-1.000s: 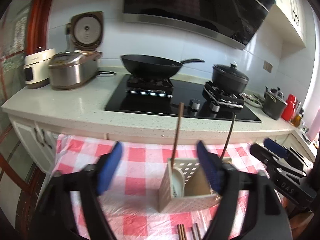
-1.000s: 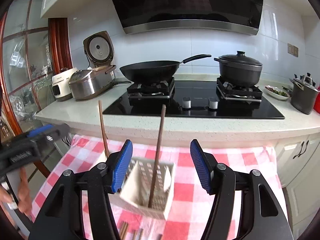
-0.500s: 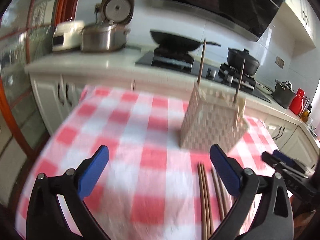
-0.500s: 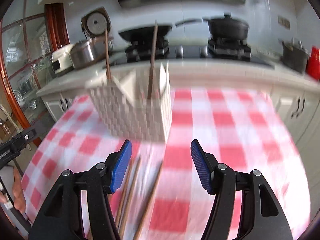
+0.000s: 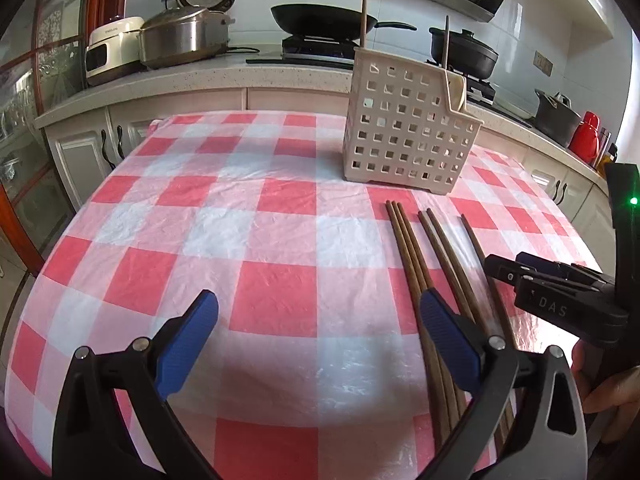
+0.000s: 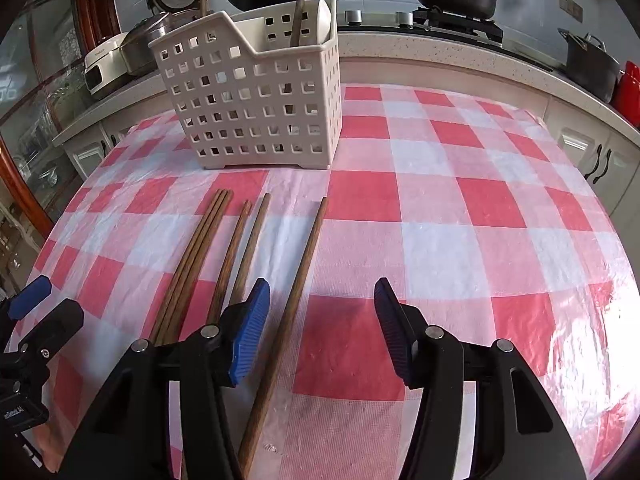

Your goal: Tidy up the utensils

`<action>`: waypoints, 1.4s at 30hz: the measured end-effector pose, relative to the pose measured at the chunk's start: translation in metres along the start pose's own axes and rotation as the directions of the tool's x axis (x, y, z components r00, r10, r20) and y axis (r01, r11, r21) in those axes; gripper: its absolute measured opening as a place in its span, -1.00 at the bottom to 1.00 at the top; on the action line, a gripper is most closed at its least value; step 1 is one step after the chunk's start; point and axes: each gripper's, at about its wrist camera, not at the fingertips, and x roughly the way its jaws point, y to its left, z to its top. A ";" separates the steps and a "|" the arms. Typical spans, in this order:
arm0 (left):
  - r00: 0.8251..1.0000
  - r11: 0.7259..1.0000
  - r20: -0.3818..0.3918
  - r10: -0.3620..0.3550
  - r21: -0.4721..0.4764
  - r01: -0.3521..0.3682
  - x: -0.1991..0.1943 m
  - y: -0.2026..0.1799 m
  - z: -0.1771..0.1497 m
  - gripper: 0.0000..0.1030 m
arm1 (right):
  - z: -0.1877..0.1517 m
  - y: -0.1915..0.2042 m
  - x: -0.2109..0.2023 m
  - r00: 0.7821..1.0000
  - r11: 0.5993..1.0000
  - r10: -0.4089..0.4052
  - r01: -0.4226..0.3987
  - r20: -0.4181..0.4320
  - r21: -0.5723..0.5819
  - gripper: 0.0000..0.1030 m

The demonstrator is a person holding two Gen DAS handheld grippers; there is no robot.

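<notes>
A cream perforated utensil basket (image 5: 408, 128) (image 6: 256, 96) stands on the red-and-white checked tablecloth (image 5: 200, 216) (image 6: 460, 208) with two brown chopsticks upright in it. Several brown chopsticks (image 5: 416, 252) (image 6: 208, 248) lie flat in front of it. One lone chopstick (image 6: 298, 276) runs between my right gripper's fingers. My left gripper (image 5: 316, 336) is open and low over the cloth; its right finger (image 5: 448, 340) is over the chopsticks. My right gripper (image 6: 322, 320) is open; it also shows in the left wrist view (image 5: 544, 280).
Behind the table runs a kitchen counter (image 5: 192, 80) with a rice cooker (image 5: 184, 36), a wok (image 5: 324, 20) and a black pot (image 5: 464, 52) on the hob. A red flask (image 5: 586, 140) stands at the far right. White cabinet doors (image 6: 592, 160) are close behind the table edge.
Both grippers have dropped from high above the basket to just over the cloth near the lying chopsticks. Both stay open.
</notes>
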 end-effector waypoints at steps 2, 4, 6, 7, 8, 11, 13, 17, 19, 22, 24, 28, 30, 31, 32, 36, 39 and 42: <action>1.000 1.000 0.014 0.001 -0.012 -0.001 -0.002 0.004 0.001 0.90 | 0.004 0.001 0.004 1.000 1.000 -0.005 0.005 -0.010 -0.005 -0.06; 1.000 1.000 0.024 0.005 -0.013 -0.004 -0.005 0.006 0.003 0.90 | 0.007 0.004 0.010 1.000 1.000 -0.009 0.009 -0.022 -0.012 -0.09; 0.999 1.000 0.034 0.009 -0.010 -0.009 -0.008 0.006 0.004 0.90 | 0.010 0.008 0.015 0.999 1.000 -0.020 0.019 -0.025 -0.024 -0.13; 0.999 1.000 0.040 0.011 -0.008 -0.011 -0.010 0.007 0.005 0.90 | 0.012 0.010 0.017 0.999 0.999 -0.026 0.025 -0.026 -0.032 -0.13; 0.999 1.000 0.046 0.013 -0.007 -0.013 -0.011 0.008 0.005 0.90 | 0.014 0.012 0.019 0.999 0.999 -0.033 0.032 -0.028 -0.038 -0.17; 0.999 1.000 0.049 0.010 -0.012 -0.010 -0.013 0.012 0.007 0.90 | 0.017 0.017 0.024 0.997 0.996 -0.070 0.069 -0.028 -0.060 -0.28; 0.999 1.000 0.047 0.011 -0.021 -0.010 -0.013 0.015 0.007 0.90 | 0.018 0.021 0.025 0.997 0.995 -0.076 0.074 -0.031 -0.071 -0.40; 1.000 0.999 0.026 0.011 -0.033 -0.010 -0.009 0.019 0.006 0.90 | 0.015 0.022 0.022 0.998 0.996 -0.058 0.056 -0.026 -0.074 -0.73; 1.000 1.000 0.017 0.012 -0.025 -0.012 -0.008 0.018 0.006 0.90 | 0.013 0.017 0.019 0.999 0.998 -0.039 0.037 -0.024 -0.057 -0.82; 1.000 1.000 -0.003 0.021 -0.003 -0.021 -0.006 0.012 0.005 0.90 | 0.009 0.003 0.014 1.000 1.000 -0.008 0.008 -0.028 -0.009 -0.87; 1.000 1.000 -0.017 0.017 0.009 -0.017 -0.004 0.007 0.007 0.90 | 0.006 -0.004 0.011 1.000 1.000 0.003 -0.003 -0.026 0.008 -0.87; 1.000 0.999 -0.023 0.017 0.039 -0.016 0.000 -0.005 0.012 0.89 | 0.000 -0.017 0.004 0.999 0.999 0.021 -0.020 -0.029 0.031 -0.87; 0.999 0.998 -0.043 0.012 0.054 -0.010 0.007 -0.011 0.015 0.89 | -0.002 -0.023 0.002 0.999 0.999 0.024 -0.022 -0.029 0.041 -0.87; 0.999 0.998 -0.052 0.012 0.058 -0.009 0.010 -0.014 0.016 0.89 | -0.003 -0.026 0.001 0.999 0.999 0.025 -0.024 -0.029 0.044 -0.87; 0.998 0.998 -0.060 0.014 0.059 -0.011 0.013 -0.016 0.016 0.88 | -0.004 -0.029 -0.001 0.999 0.999 0.023 -0.022 -0.030 0.045 -0.87; 0.995 0.998 -0.103 0.012 0.064 -0.006 0.030 -0.022 0.016 0.83 | -0.009 -0.032 -0.005 0.999 1.000 0.002 -0.001 -0.040 0.017 -0.87; 0.990 0.997 -0.138 0.005 0.074 0.005 0.044 -0.027 0.018 0.69 | -0.010 -0.032 -0.007 0.999 1.000 -0.009 0.008 -0.054 -0.007 -0.87; 0.988 0.997 -0.152 -0.001 0.079 0.013 0.053 -0.031 0.021 0.59 | -0.011 -0.033 -0.008 0.998 1.000 -0.001 0.000 -0.059 -0.017 -0.87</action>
